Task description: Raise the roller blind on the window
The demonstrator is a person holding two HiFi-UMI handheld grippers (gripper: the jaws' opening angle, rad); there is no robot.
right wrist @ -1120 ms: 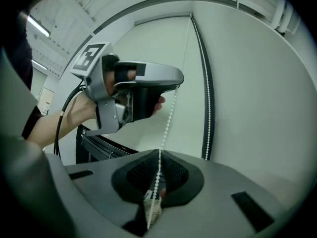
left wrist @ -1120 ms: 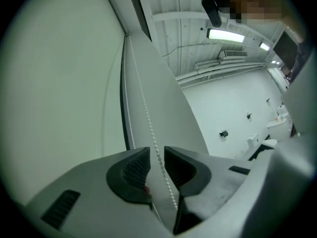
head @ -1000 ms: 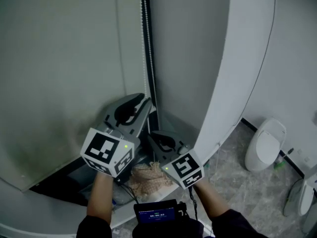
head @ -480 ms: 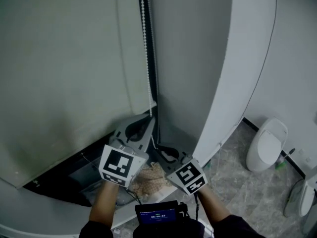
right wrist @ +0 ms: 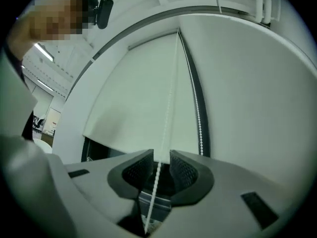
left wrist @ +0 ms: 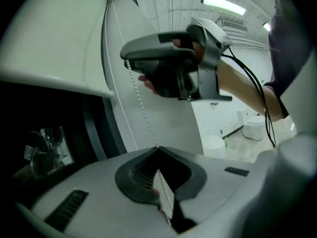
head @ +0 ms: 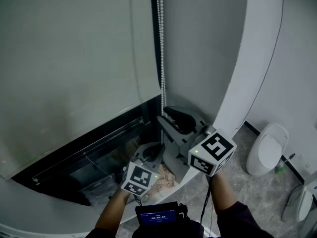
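Mid hand-over-hand pull, I judge. My left gripper (left wrist: 157, 150) has its jaws pinched on the bead chain (head: 161, 43). The jaws of my right gripper (right wrist: 159, 163) stand narrowly apart with the chain between them. Next, close right and pull down. The roller blind (head: 74, 58) hangs beyond the jaws, partly raised.

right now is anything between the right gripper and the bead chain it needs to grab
Nothing visible does. The bead chain runs through the gap between the right gripper's jaws, which stand slightly apart. The left gripper is shut on it lower down.
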